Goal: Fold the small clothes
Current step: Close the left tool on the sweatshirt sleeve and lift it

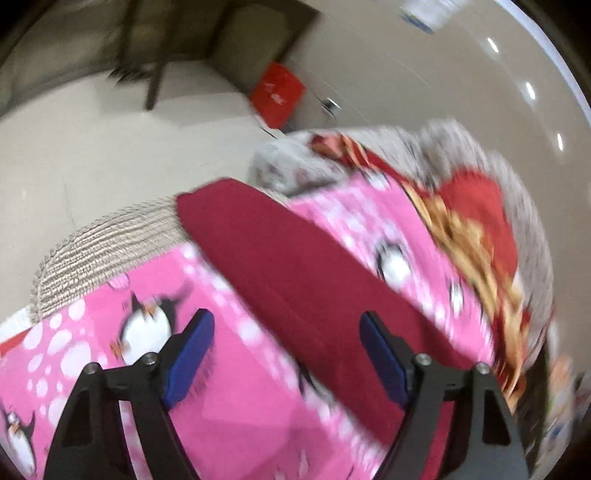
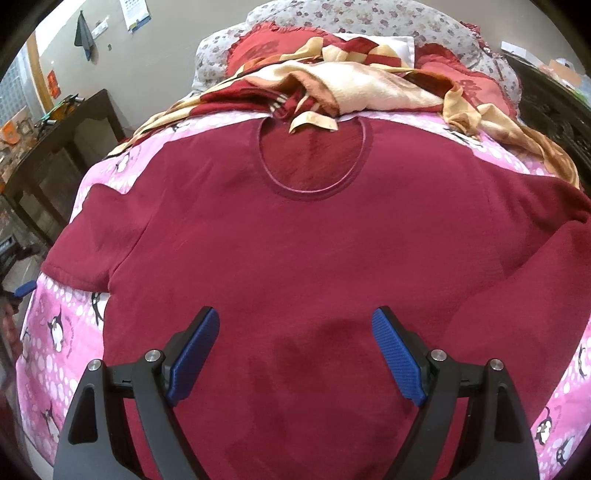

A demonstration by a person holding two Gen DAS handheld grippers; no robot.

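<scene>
A dark red T-shirt lies spread flat, front up, on a pink penguin-print bed cover, neck hole toward the far end. My right gripper hangs open and empty above the shirt's lower middle. In the blurred left wrist view, my left gripper is open and empty over the bed's edge, with a sleeve of the red shirt running between and past its fingers. The tip of the left gripper also shows at the far left of the right wrist view.
A rumpled red and cream blanket and floral pillows lie beyond the shirt's collar. A dark wooden cabinet stands left of the bed. In the left wrist view, a red box and a chair are on the pale floor.
</scene>
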